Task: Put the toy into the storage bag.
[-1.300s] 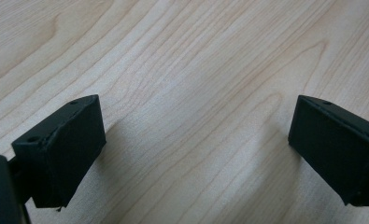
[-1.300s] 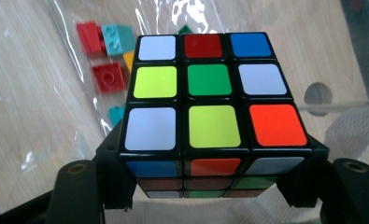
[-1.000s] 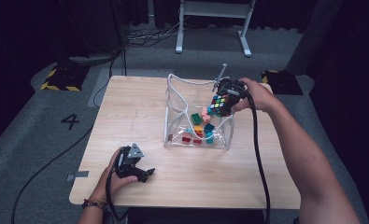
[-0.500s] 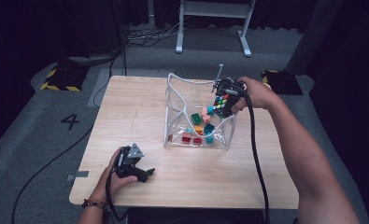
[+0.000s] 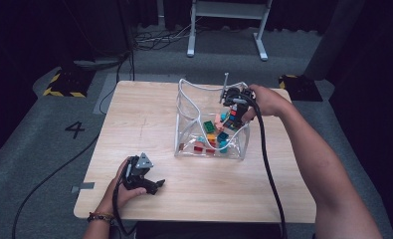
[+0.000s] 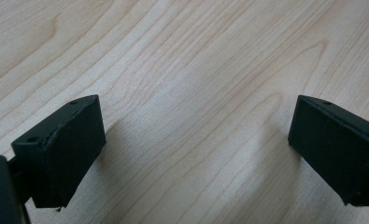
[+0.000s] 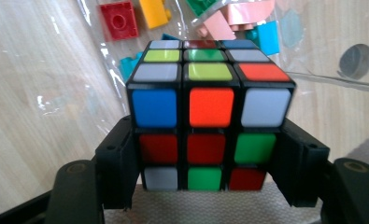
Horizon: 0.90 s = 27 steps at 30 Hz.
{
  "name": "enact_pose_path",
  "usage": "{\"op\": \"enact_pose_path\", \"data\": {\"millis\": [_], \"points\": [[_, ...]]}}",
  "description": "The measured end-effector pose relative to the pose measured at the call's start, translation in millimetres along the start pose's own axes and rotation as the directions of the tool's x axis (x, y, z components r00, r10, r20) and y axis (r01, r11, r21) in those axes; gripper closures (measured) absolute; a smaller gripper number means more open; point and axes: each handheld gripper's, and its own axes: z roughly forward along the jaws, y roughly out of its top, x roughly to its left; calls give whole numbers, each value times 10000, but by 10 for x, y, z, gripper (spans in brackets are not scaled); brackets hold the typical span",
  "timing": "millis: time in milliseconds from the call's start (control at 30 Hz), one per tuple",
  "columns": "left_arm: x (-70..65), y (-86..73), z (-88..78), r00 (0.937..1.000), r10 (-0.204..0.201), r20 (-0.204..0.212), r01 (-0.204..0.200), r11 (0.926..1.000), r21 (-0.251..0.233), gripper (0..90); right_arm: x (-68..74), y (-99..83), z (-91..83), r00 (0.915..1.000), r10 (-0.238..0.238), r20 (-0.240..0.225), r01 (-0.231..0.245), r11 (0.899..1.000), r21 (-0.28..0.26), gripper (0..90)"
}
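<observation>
My right gripper is shut on a puzzle cube with mixed coloured squares, its jaws pressing the cube's two sides. The cube hangs inside the open top of a clear plastic bag that stands on the wooden table. Below it in the bag lie several toy bricks, red, green, teal, pink and yellow. My left gripper rests on the table near the front left, jaws wide apart with bare wood between them.
The bag's stiff rim stands up around the right gripper. A black cable trails from the right gripper across the table toward the front edge. A metal frame's legs stand on the floor beyond the table.
The right gripper has carried the cube down and slightly left, from above the bag's rim into its opening. The left gripper has stayed where it was.
</observation>
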Motion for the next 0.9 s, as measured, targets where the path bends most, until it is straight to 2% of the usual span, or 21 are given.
{"op": "enact_pose_path", "data": {"millis": [300,500,767,833,900], "points": [[-5,-1,6,9999,-79,66,79,10000,-3,38,2,-59,-31,10000,12,-32,-13,9995,-321,394],[-4,0,4,9999,-72,78,71,10000,17,38,-5,-118,-79,9998,168,-99,-177,9953,-956,401],[-4,0,4,9999,-68,79,67,10000,19,38,-4,-236,-140,9993,327,-181,-356,9813,-1891,396],[-4,0,4,9999,-72,78,72,10000,18,38,0,-264,-161,9992,372,-131,-392,9765,-2121,389],[-4,0,4,9999,-71,80,70,10000,20,38,10,-306,-189,9990,433,-144,-455,9674,-2491,373]]}}
